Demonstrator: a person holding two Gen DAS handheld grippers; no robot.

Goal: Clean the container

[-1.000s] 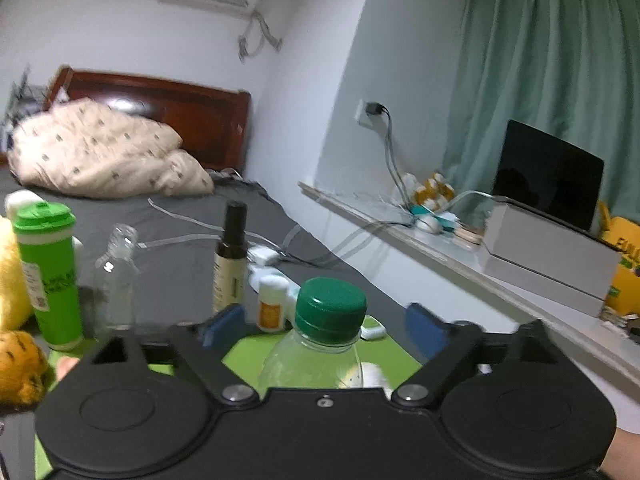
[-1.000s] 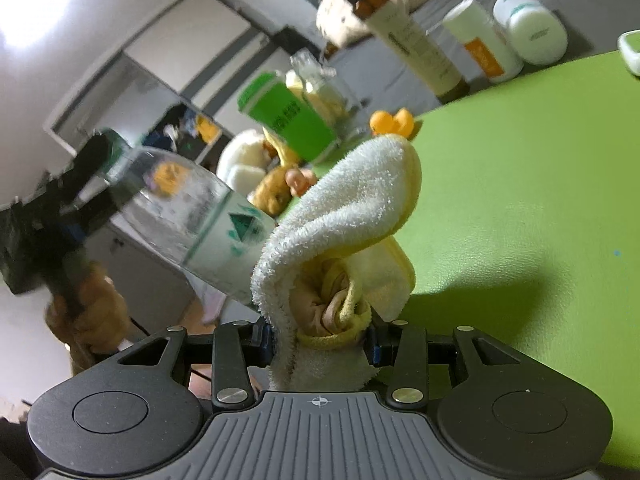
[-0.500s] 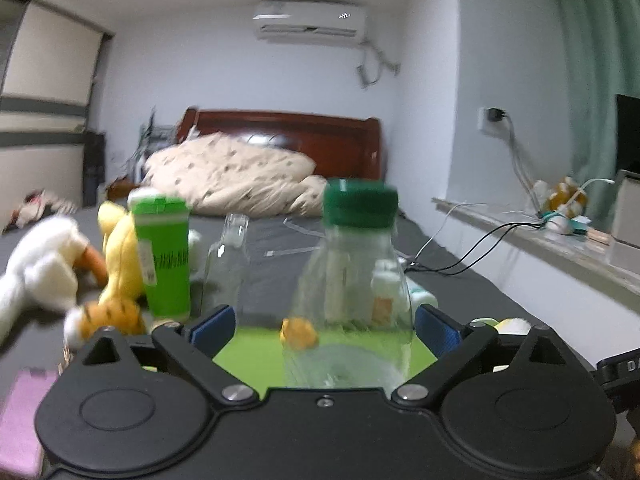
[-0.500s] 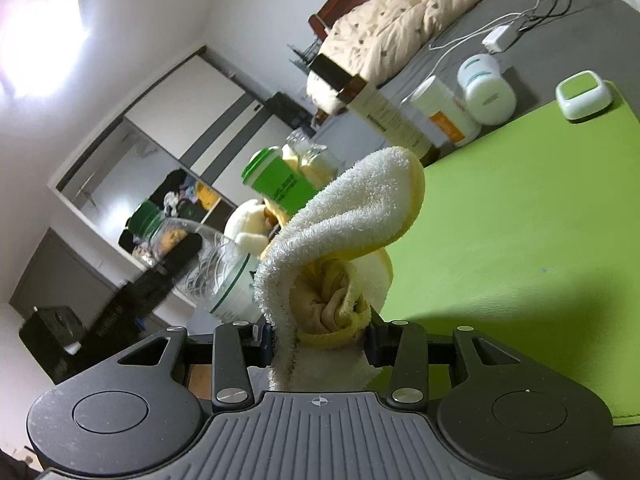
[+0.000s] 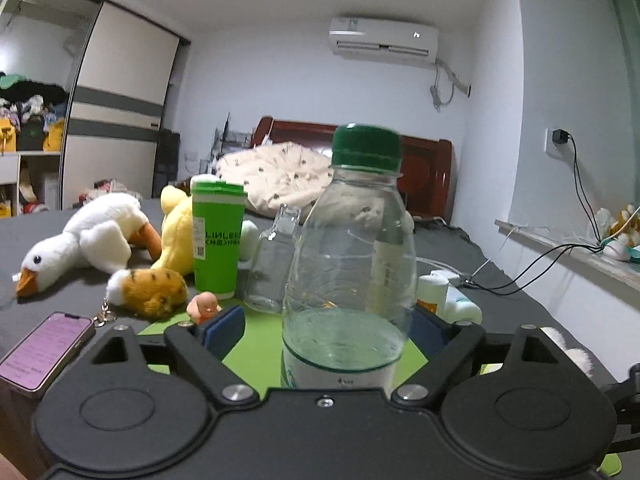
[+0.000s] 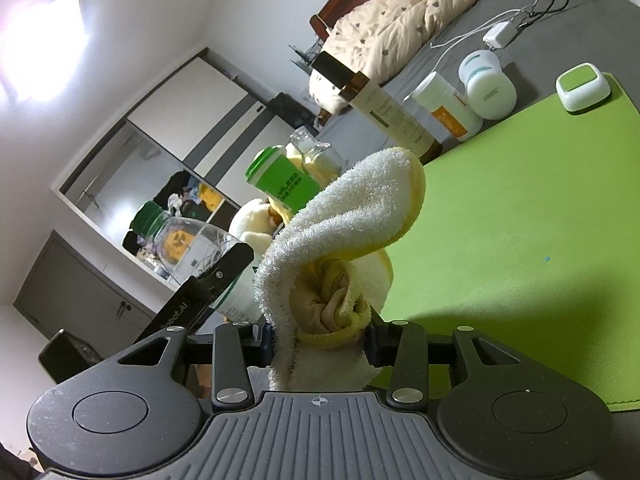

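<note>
Two tools | left tool (image 5: pixel 320 330) closing around clear bottle (image 5: pixel 348 264), contact unclear | right tool (image 6: pixel 320 338) clamps towel (image 6: pixel 340 236), unseen from left

My room looks a bit dim. A ceiling light (image 6: pixel 44 48) glares white on my right side. My towel (image 6: pixel 344 240) throws a dark shadow on the green mat (image 6: pixel 520 240). Edges bend and darken.

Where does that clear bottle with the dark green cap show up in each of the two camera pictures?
Left wrist view: the clear bottle fills the centre foreground, upright between the left gripper's blue pads.
Right wrist view: the same bottle sits at the left, tilted, partly behind a black gripper finger and the towel.
Shared landmark: the bright green cup, left of the bottle in the left view, shows above the towel in the right view.
</note>
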